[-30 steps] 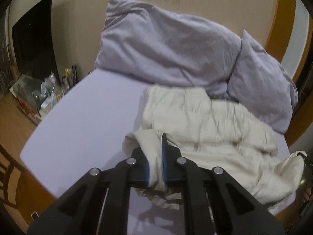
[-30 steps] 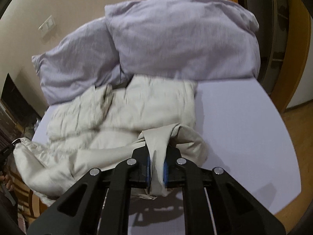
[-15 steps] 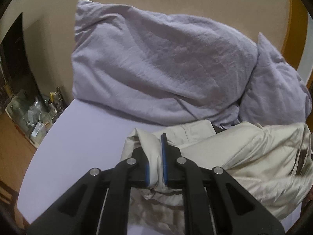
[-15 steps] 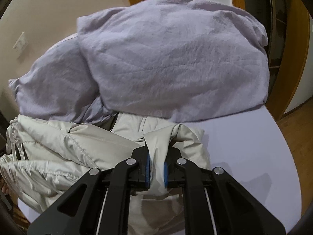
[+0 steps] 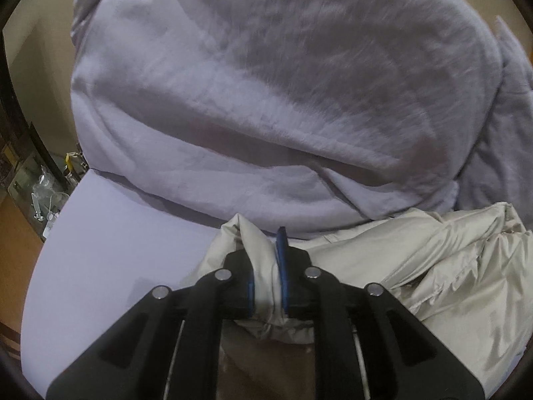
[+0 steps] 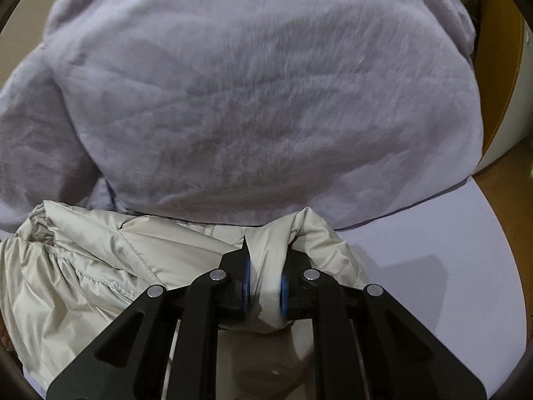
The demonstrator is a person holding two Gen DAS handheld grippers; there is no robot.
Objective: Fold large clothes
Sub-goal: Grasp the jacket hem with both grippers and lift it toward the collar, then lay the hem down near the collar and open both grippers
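Note:
A cream padded jacket (image 5: 433, 260) lies bunched on the lilac bed sheet (image 5: 100, 250), right up against the pillows. My left gripper (image 5: 263, 250) pinches a fold at the jacket's left end; its jaws are opening, with the fabric still between the blue pads. In the right wrist view the jacket (image 6: 83, 266) spreads to the left. My right gripper (image 6: 266, 256) pinches a fold at its right end. These jaws are also opening, the cloth still pressed between the pads.
A big lilac pillow (image 5: 266, 100) fills the view just beyond the grippers, with a second pillow (image 5: 509, 150) beside it. A cluttered bedside stand (image 5: 40, 193) sits left of the bed. Bare sheet (image 6: 433, 266) and wooden floor (image 6: 513, 183) lie to the right.
Both grippers carried their jacket folds forward and slightly down, up to the pillows. The jacket folded over itself. The gap between each pair of pads looks a little wider.

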